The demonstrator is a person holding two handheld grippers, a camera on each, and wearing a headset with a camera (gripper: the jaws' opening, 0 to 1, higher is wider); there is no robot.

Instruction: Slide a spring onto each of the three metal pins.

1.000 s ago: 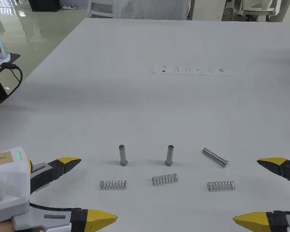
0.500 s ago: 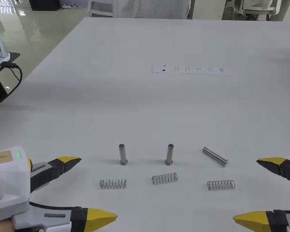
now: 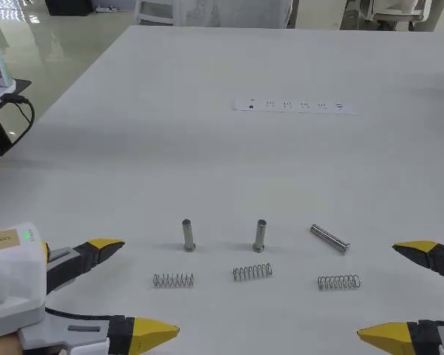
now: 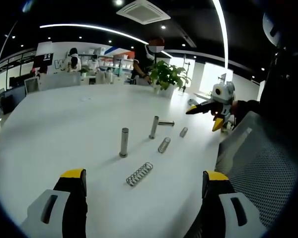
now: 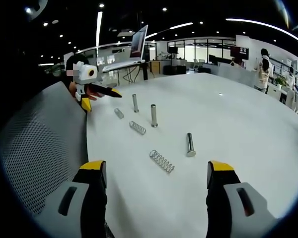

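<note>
The left hand-held gripper [image 3: 151,288] hovers empty over the near edge of the table [image 3: 207,148], jaws wide. Just right of its tips lies the left spring [image 3: 172,280], long axis crosswise, in front of the upright left pin [image 3: 187,236]. The middle spring [image 3: 251,273] and middle pin [image 3: 259,237] sit likewise. The right pin [image 3: 329,239] lies toppled (slanting), with the right spring [image 3: 338,282] before it. The right hand-held gripper [image 3: 376,291], also wide and empty, is nearest that spring.

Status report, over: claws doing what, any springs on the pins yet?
Open and empty: left gripper, right gripper. Loose on table: left spring, middle spring, right spring. Upright: left pin, middle pin; right pin lying flat. Nothing blocking.
</note>
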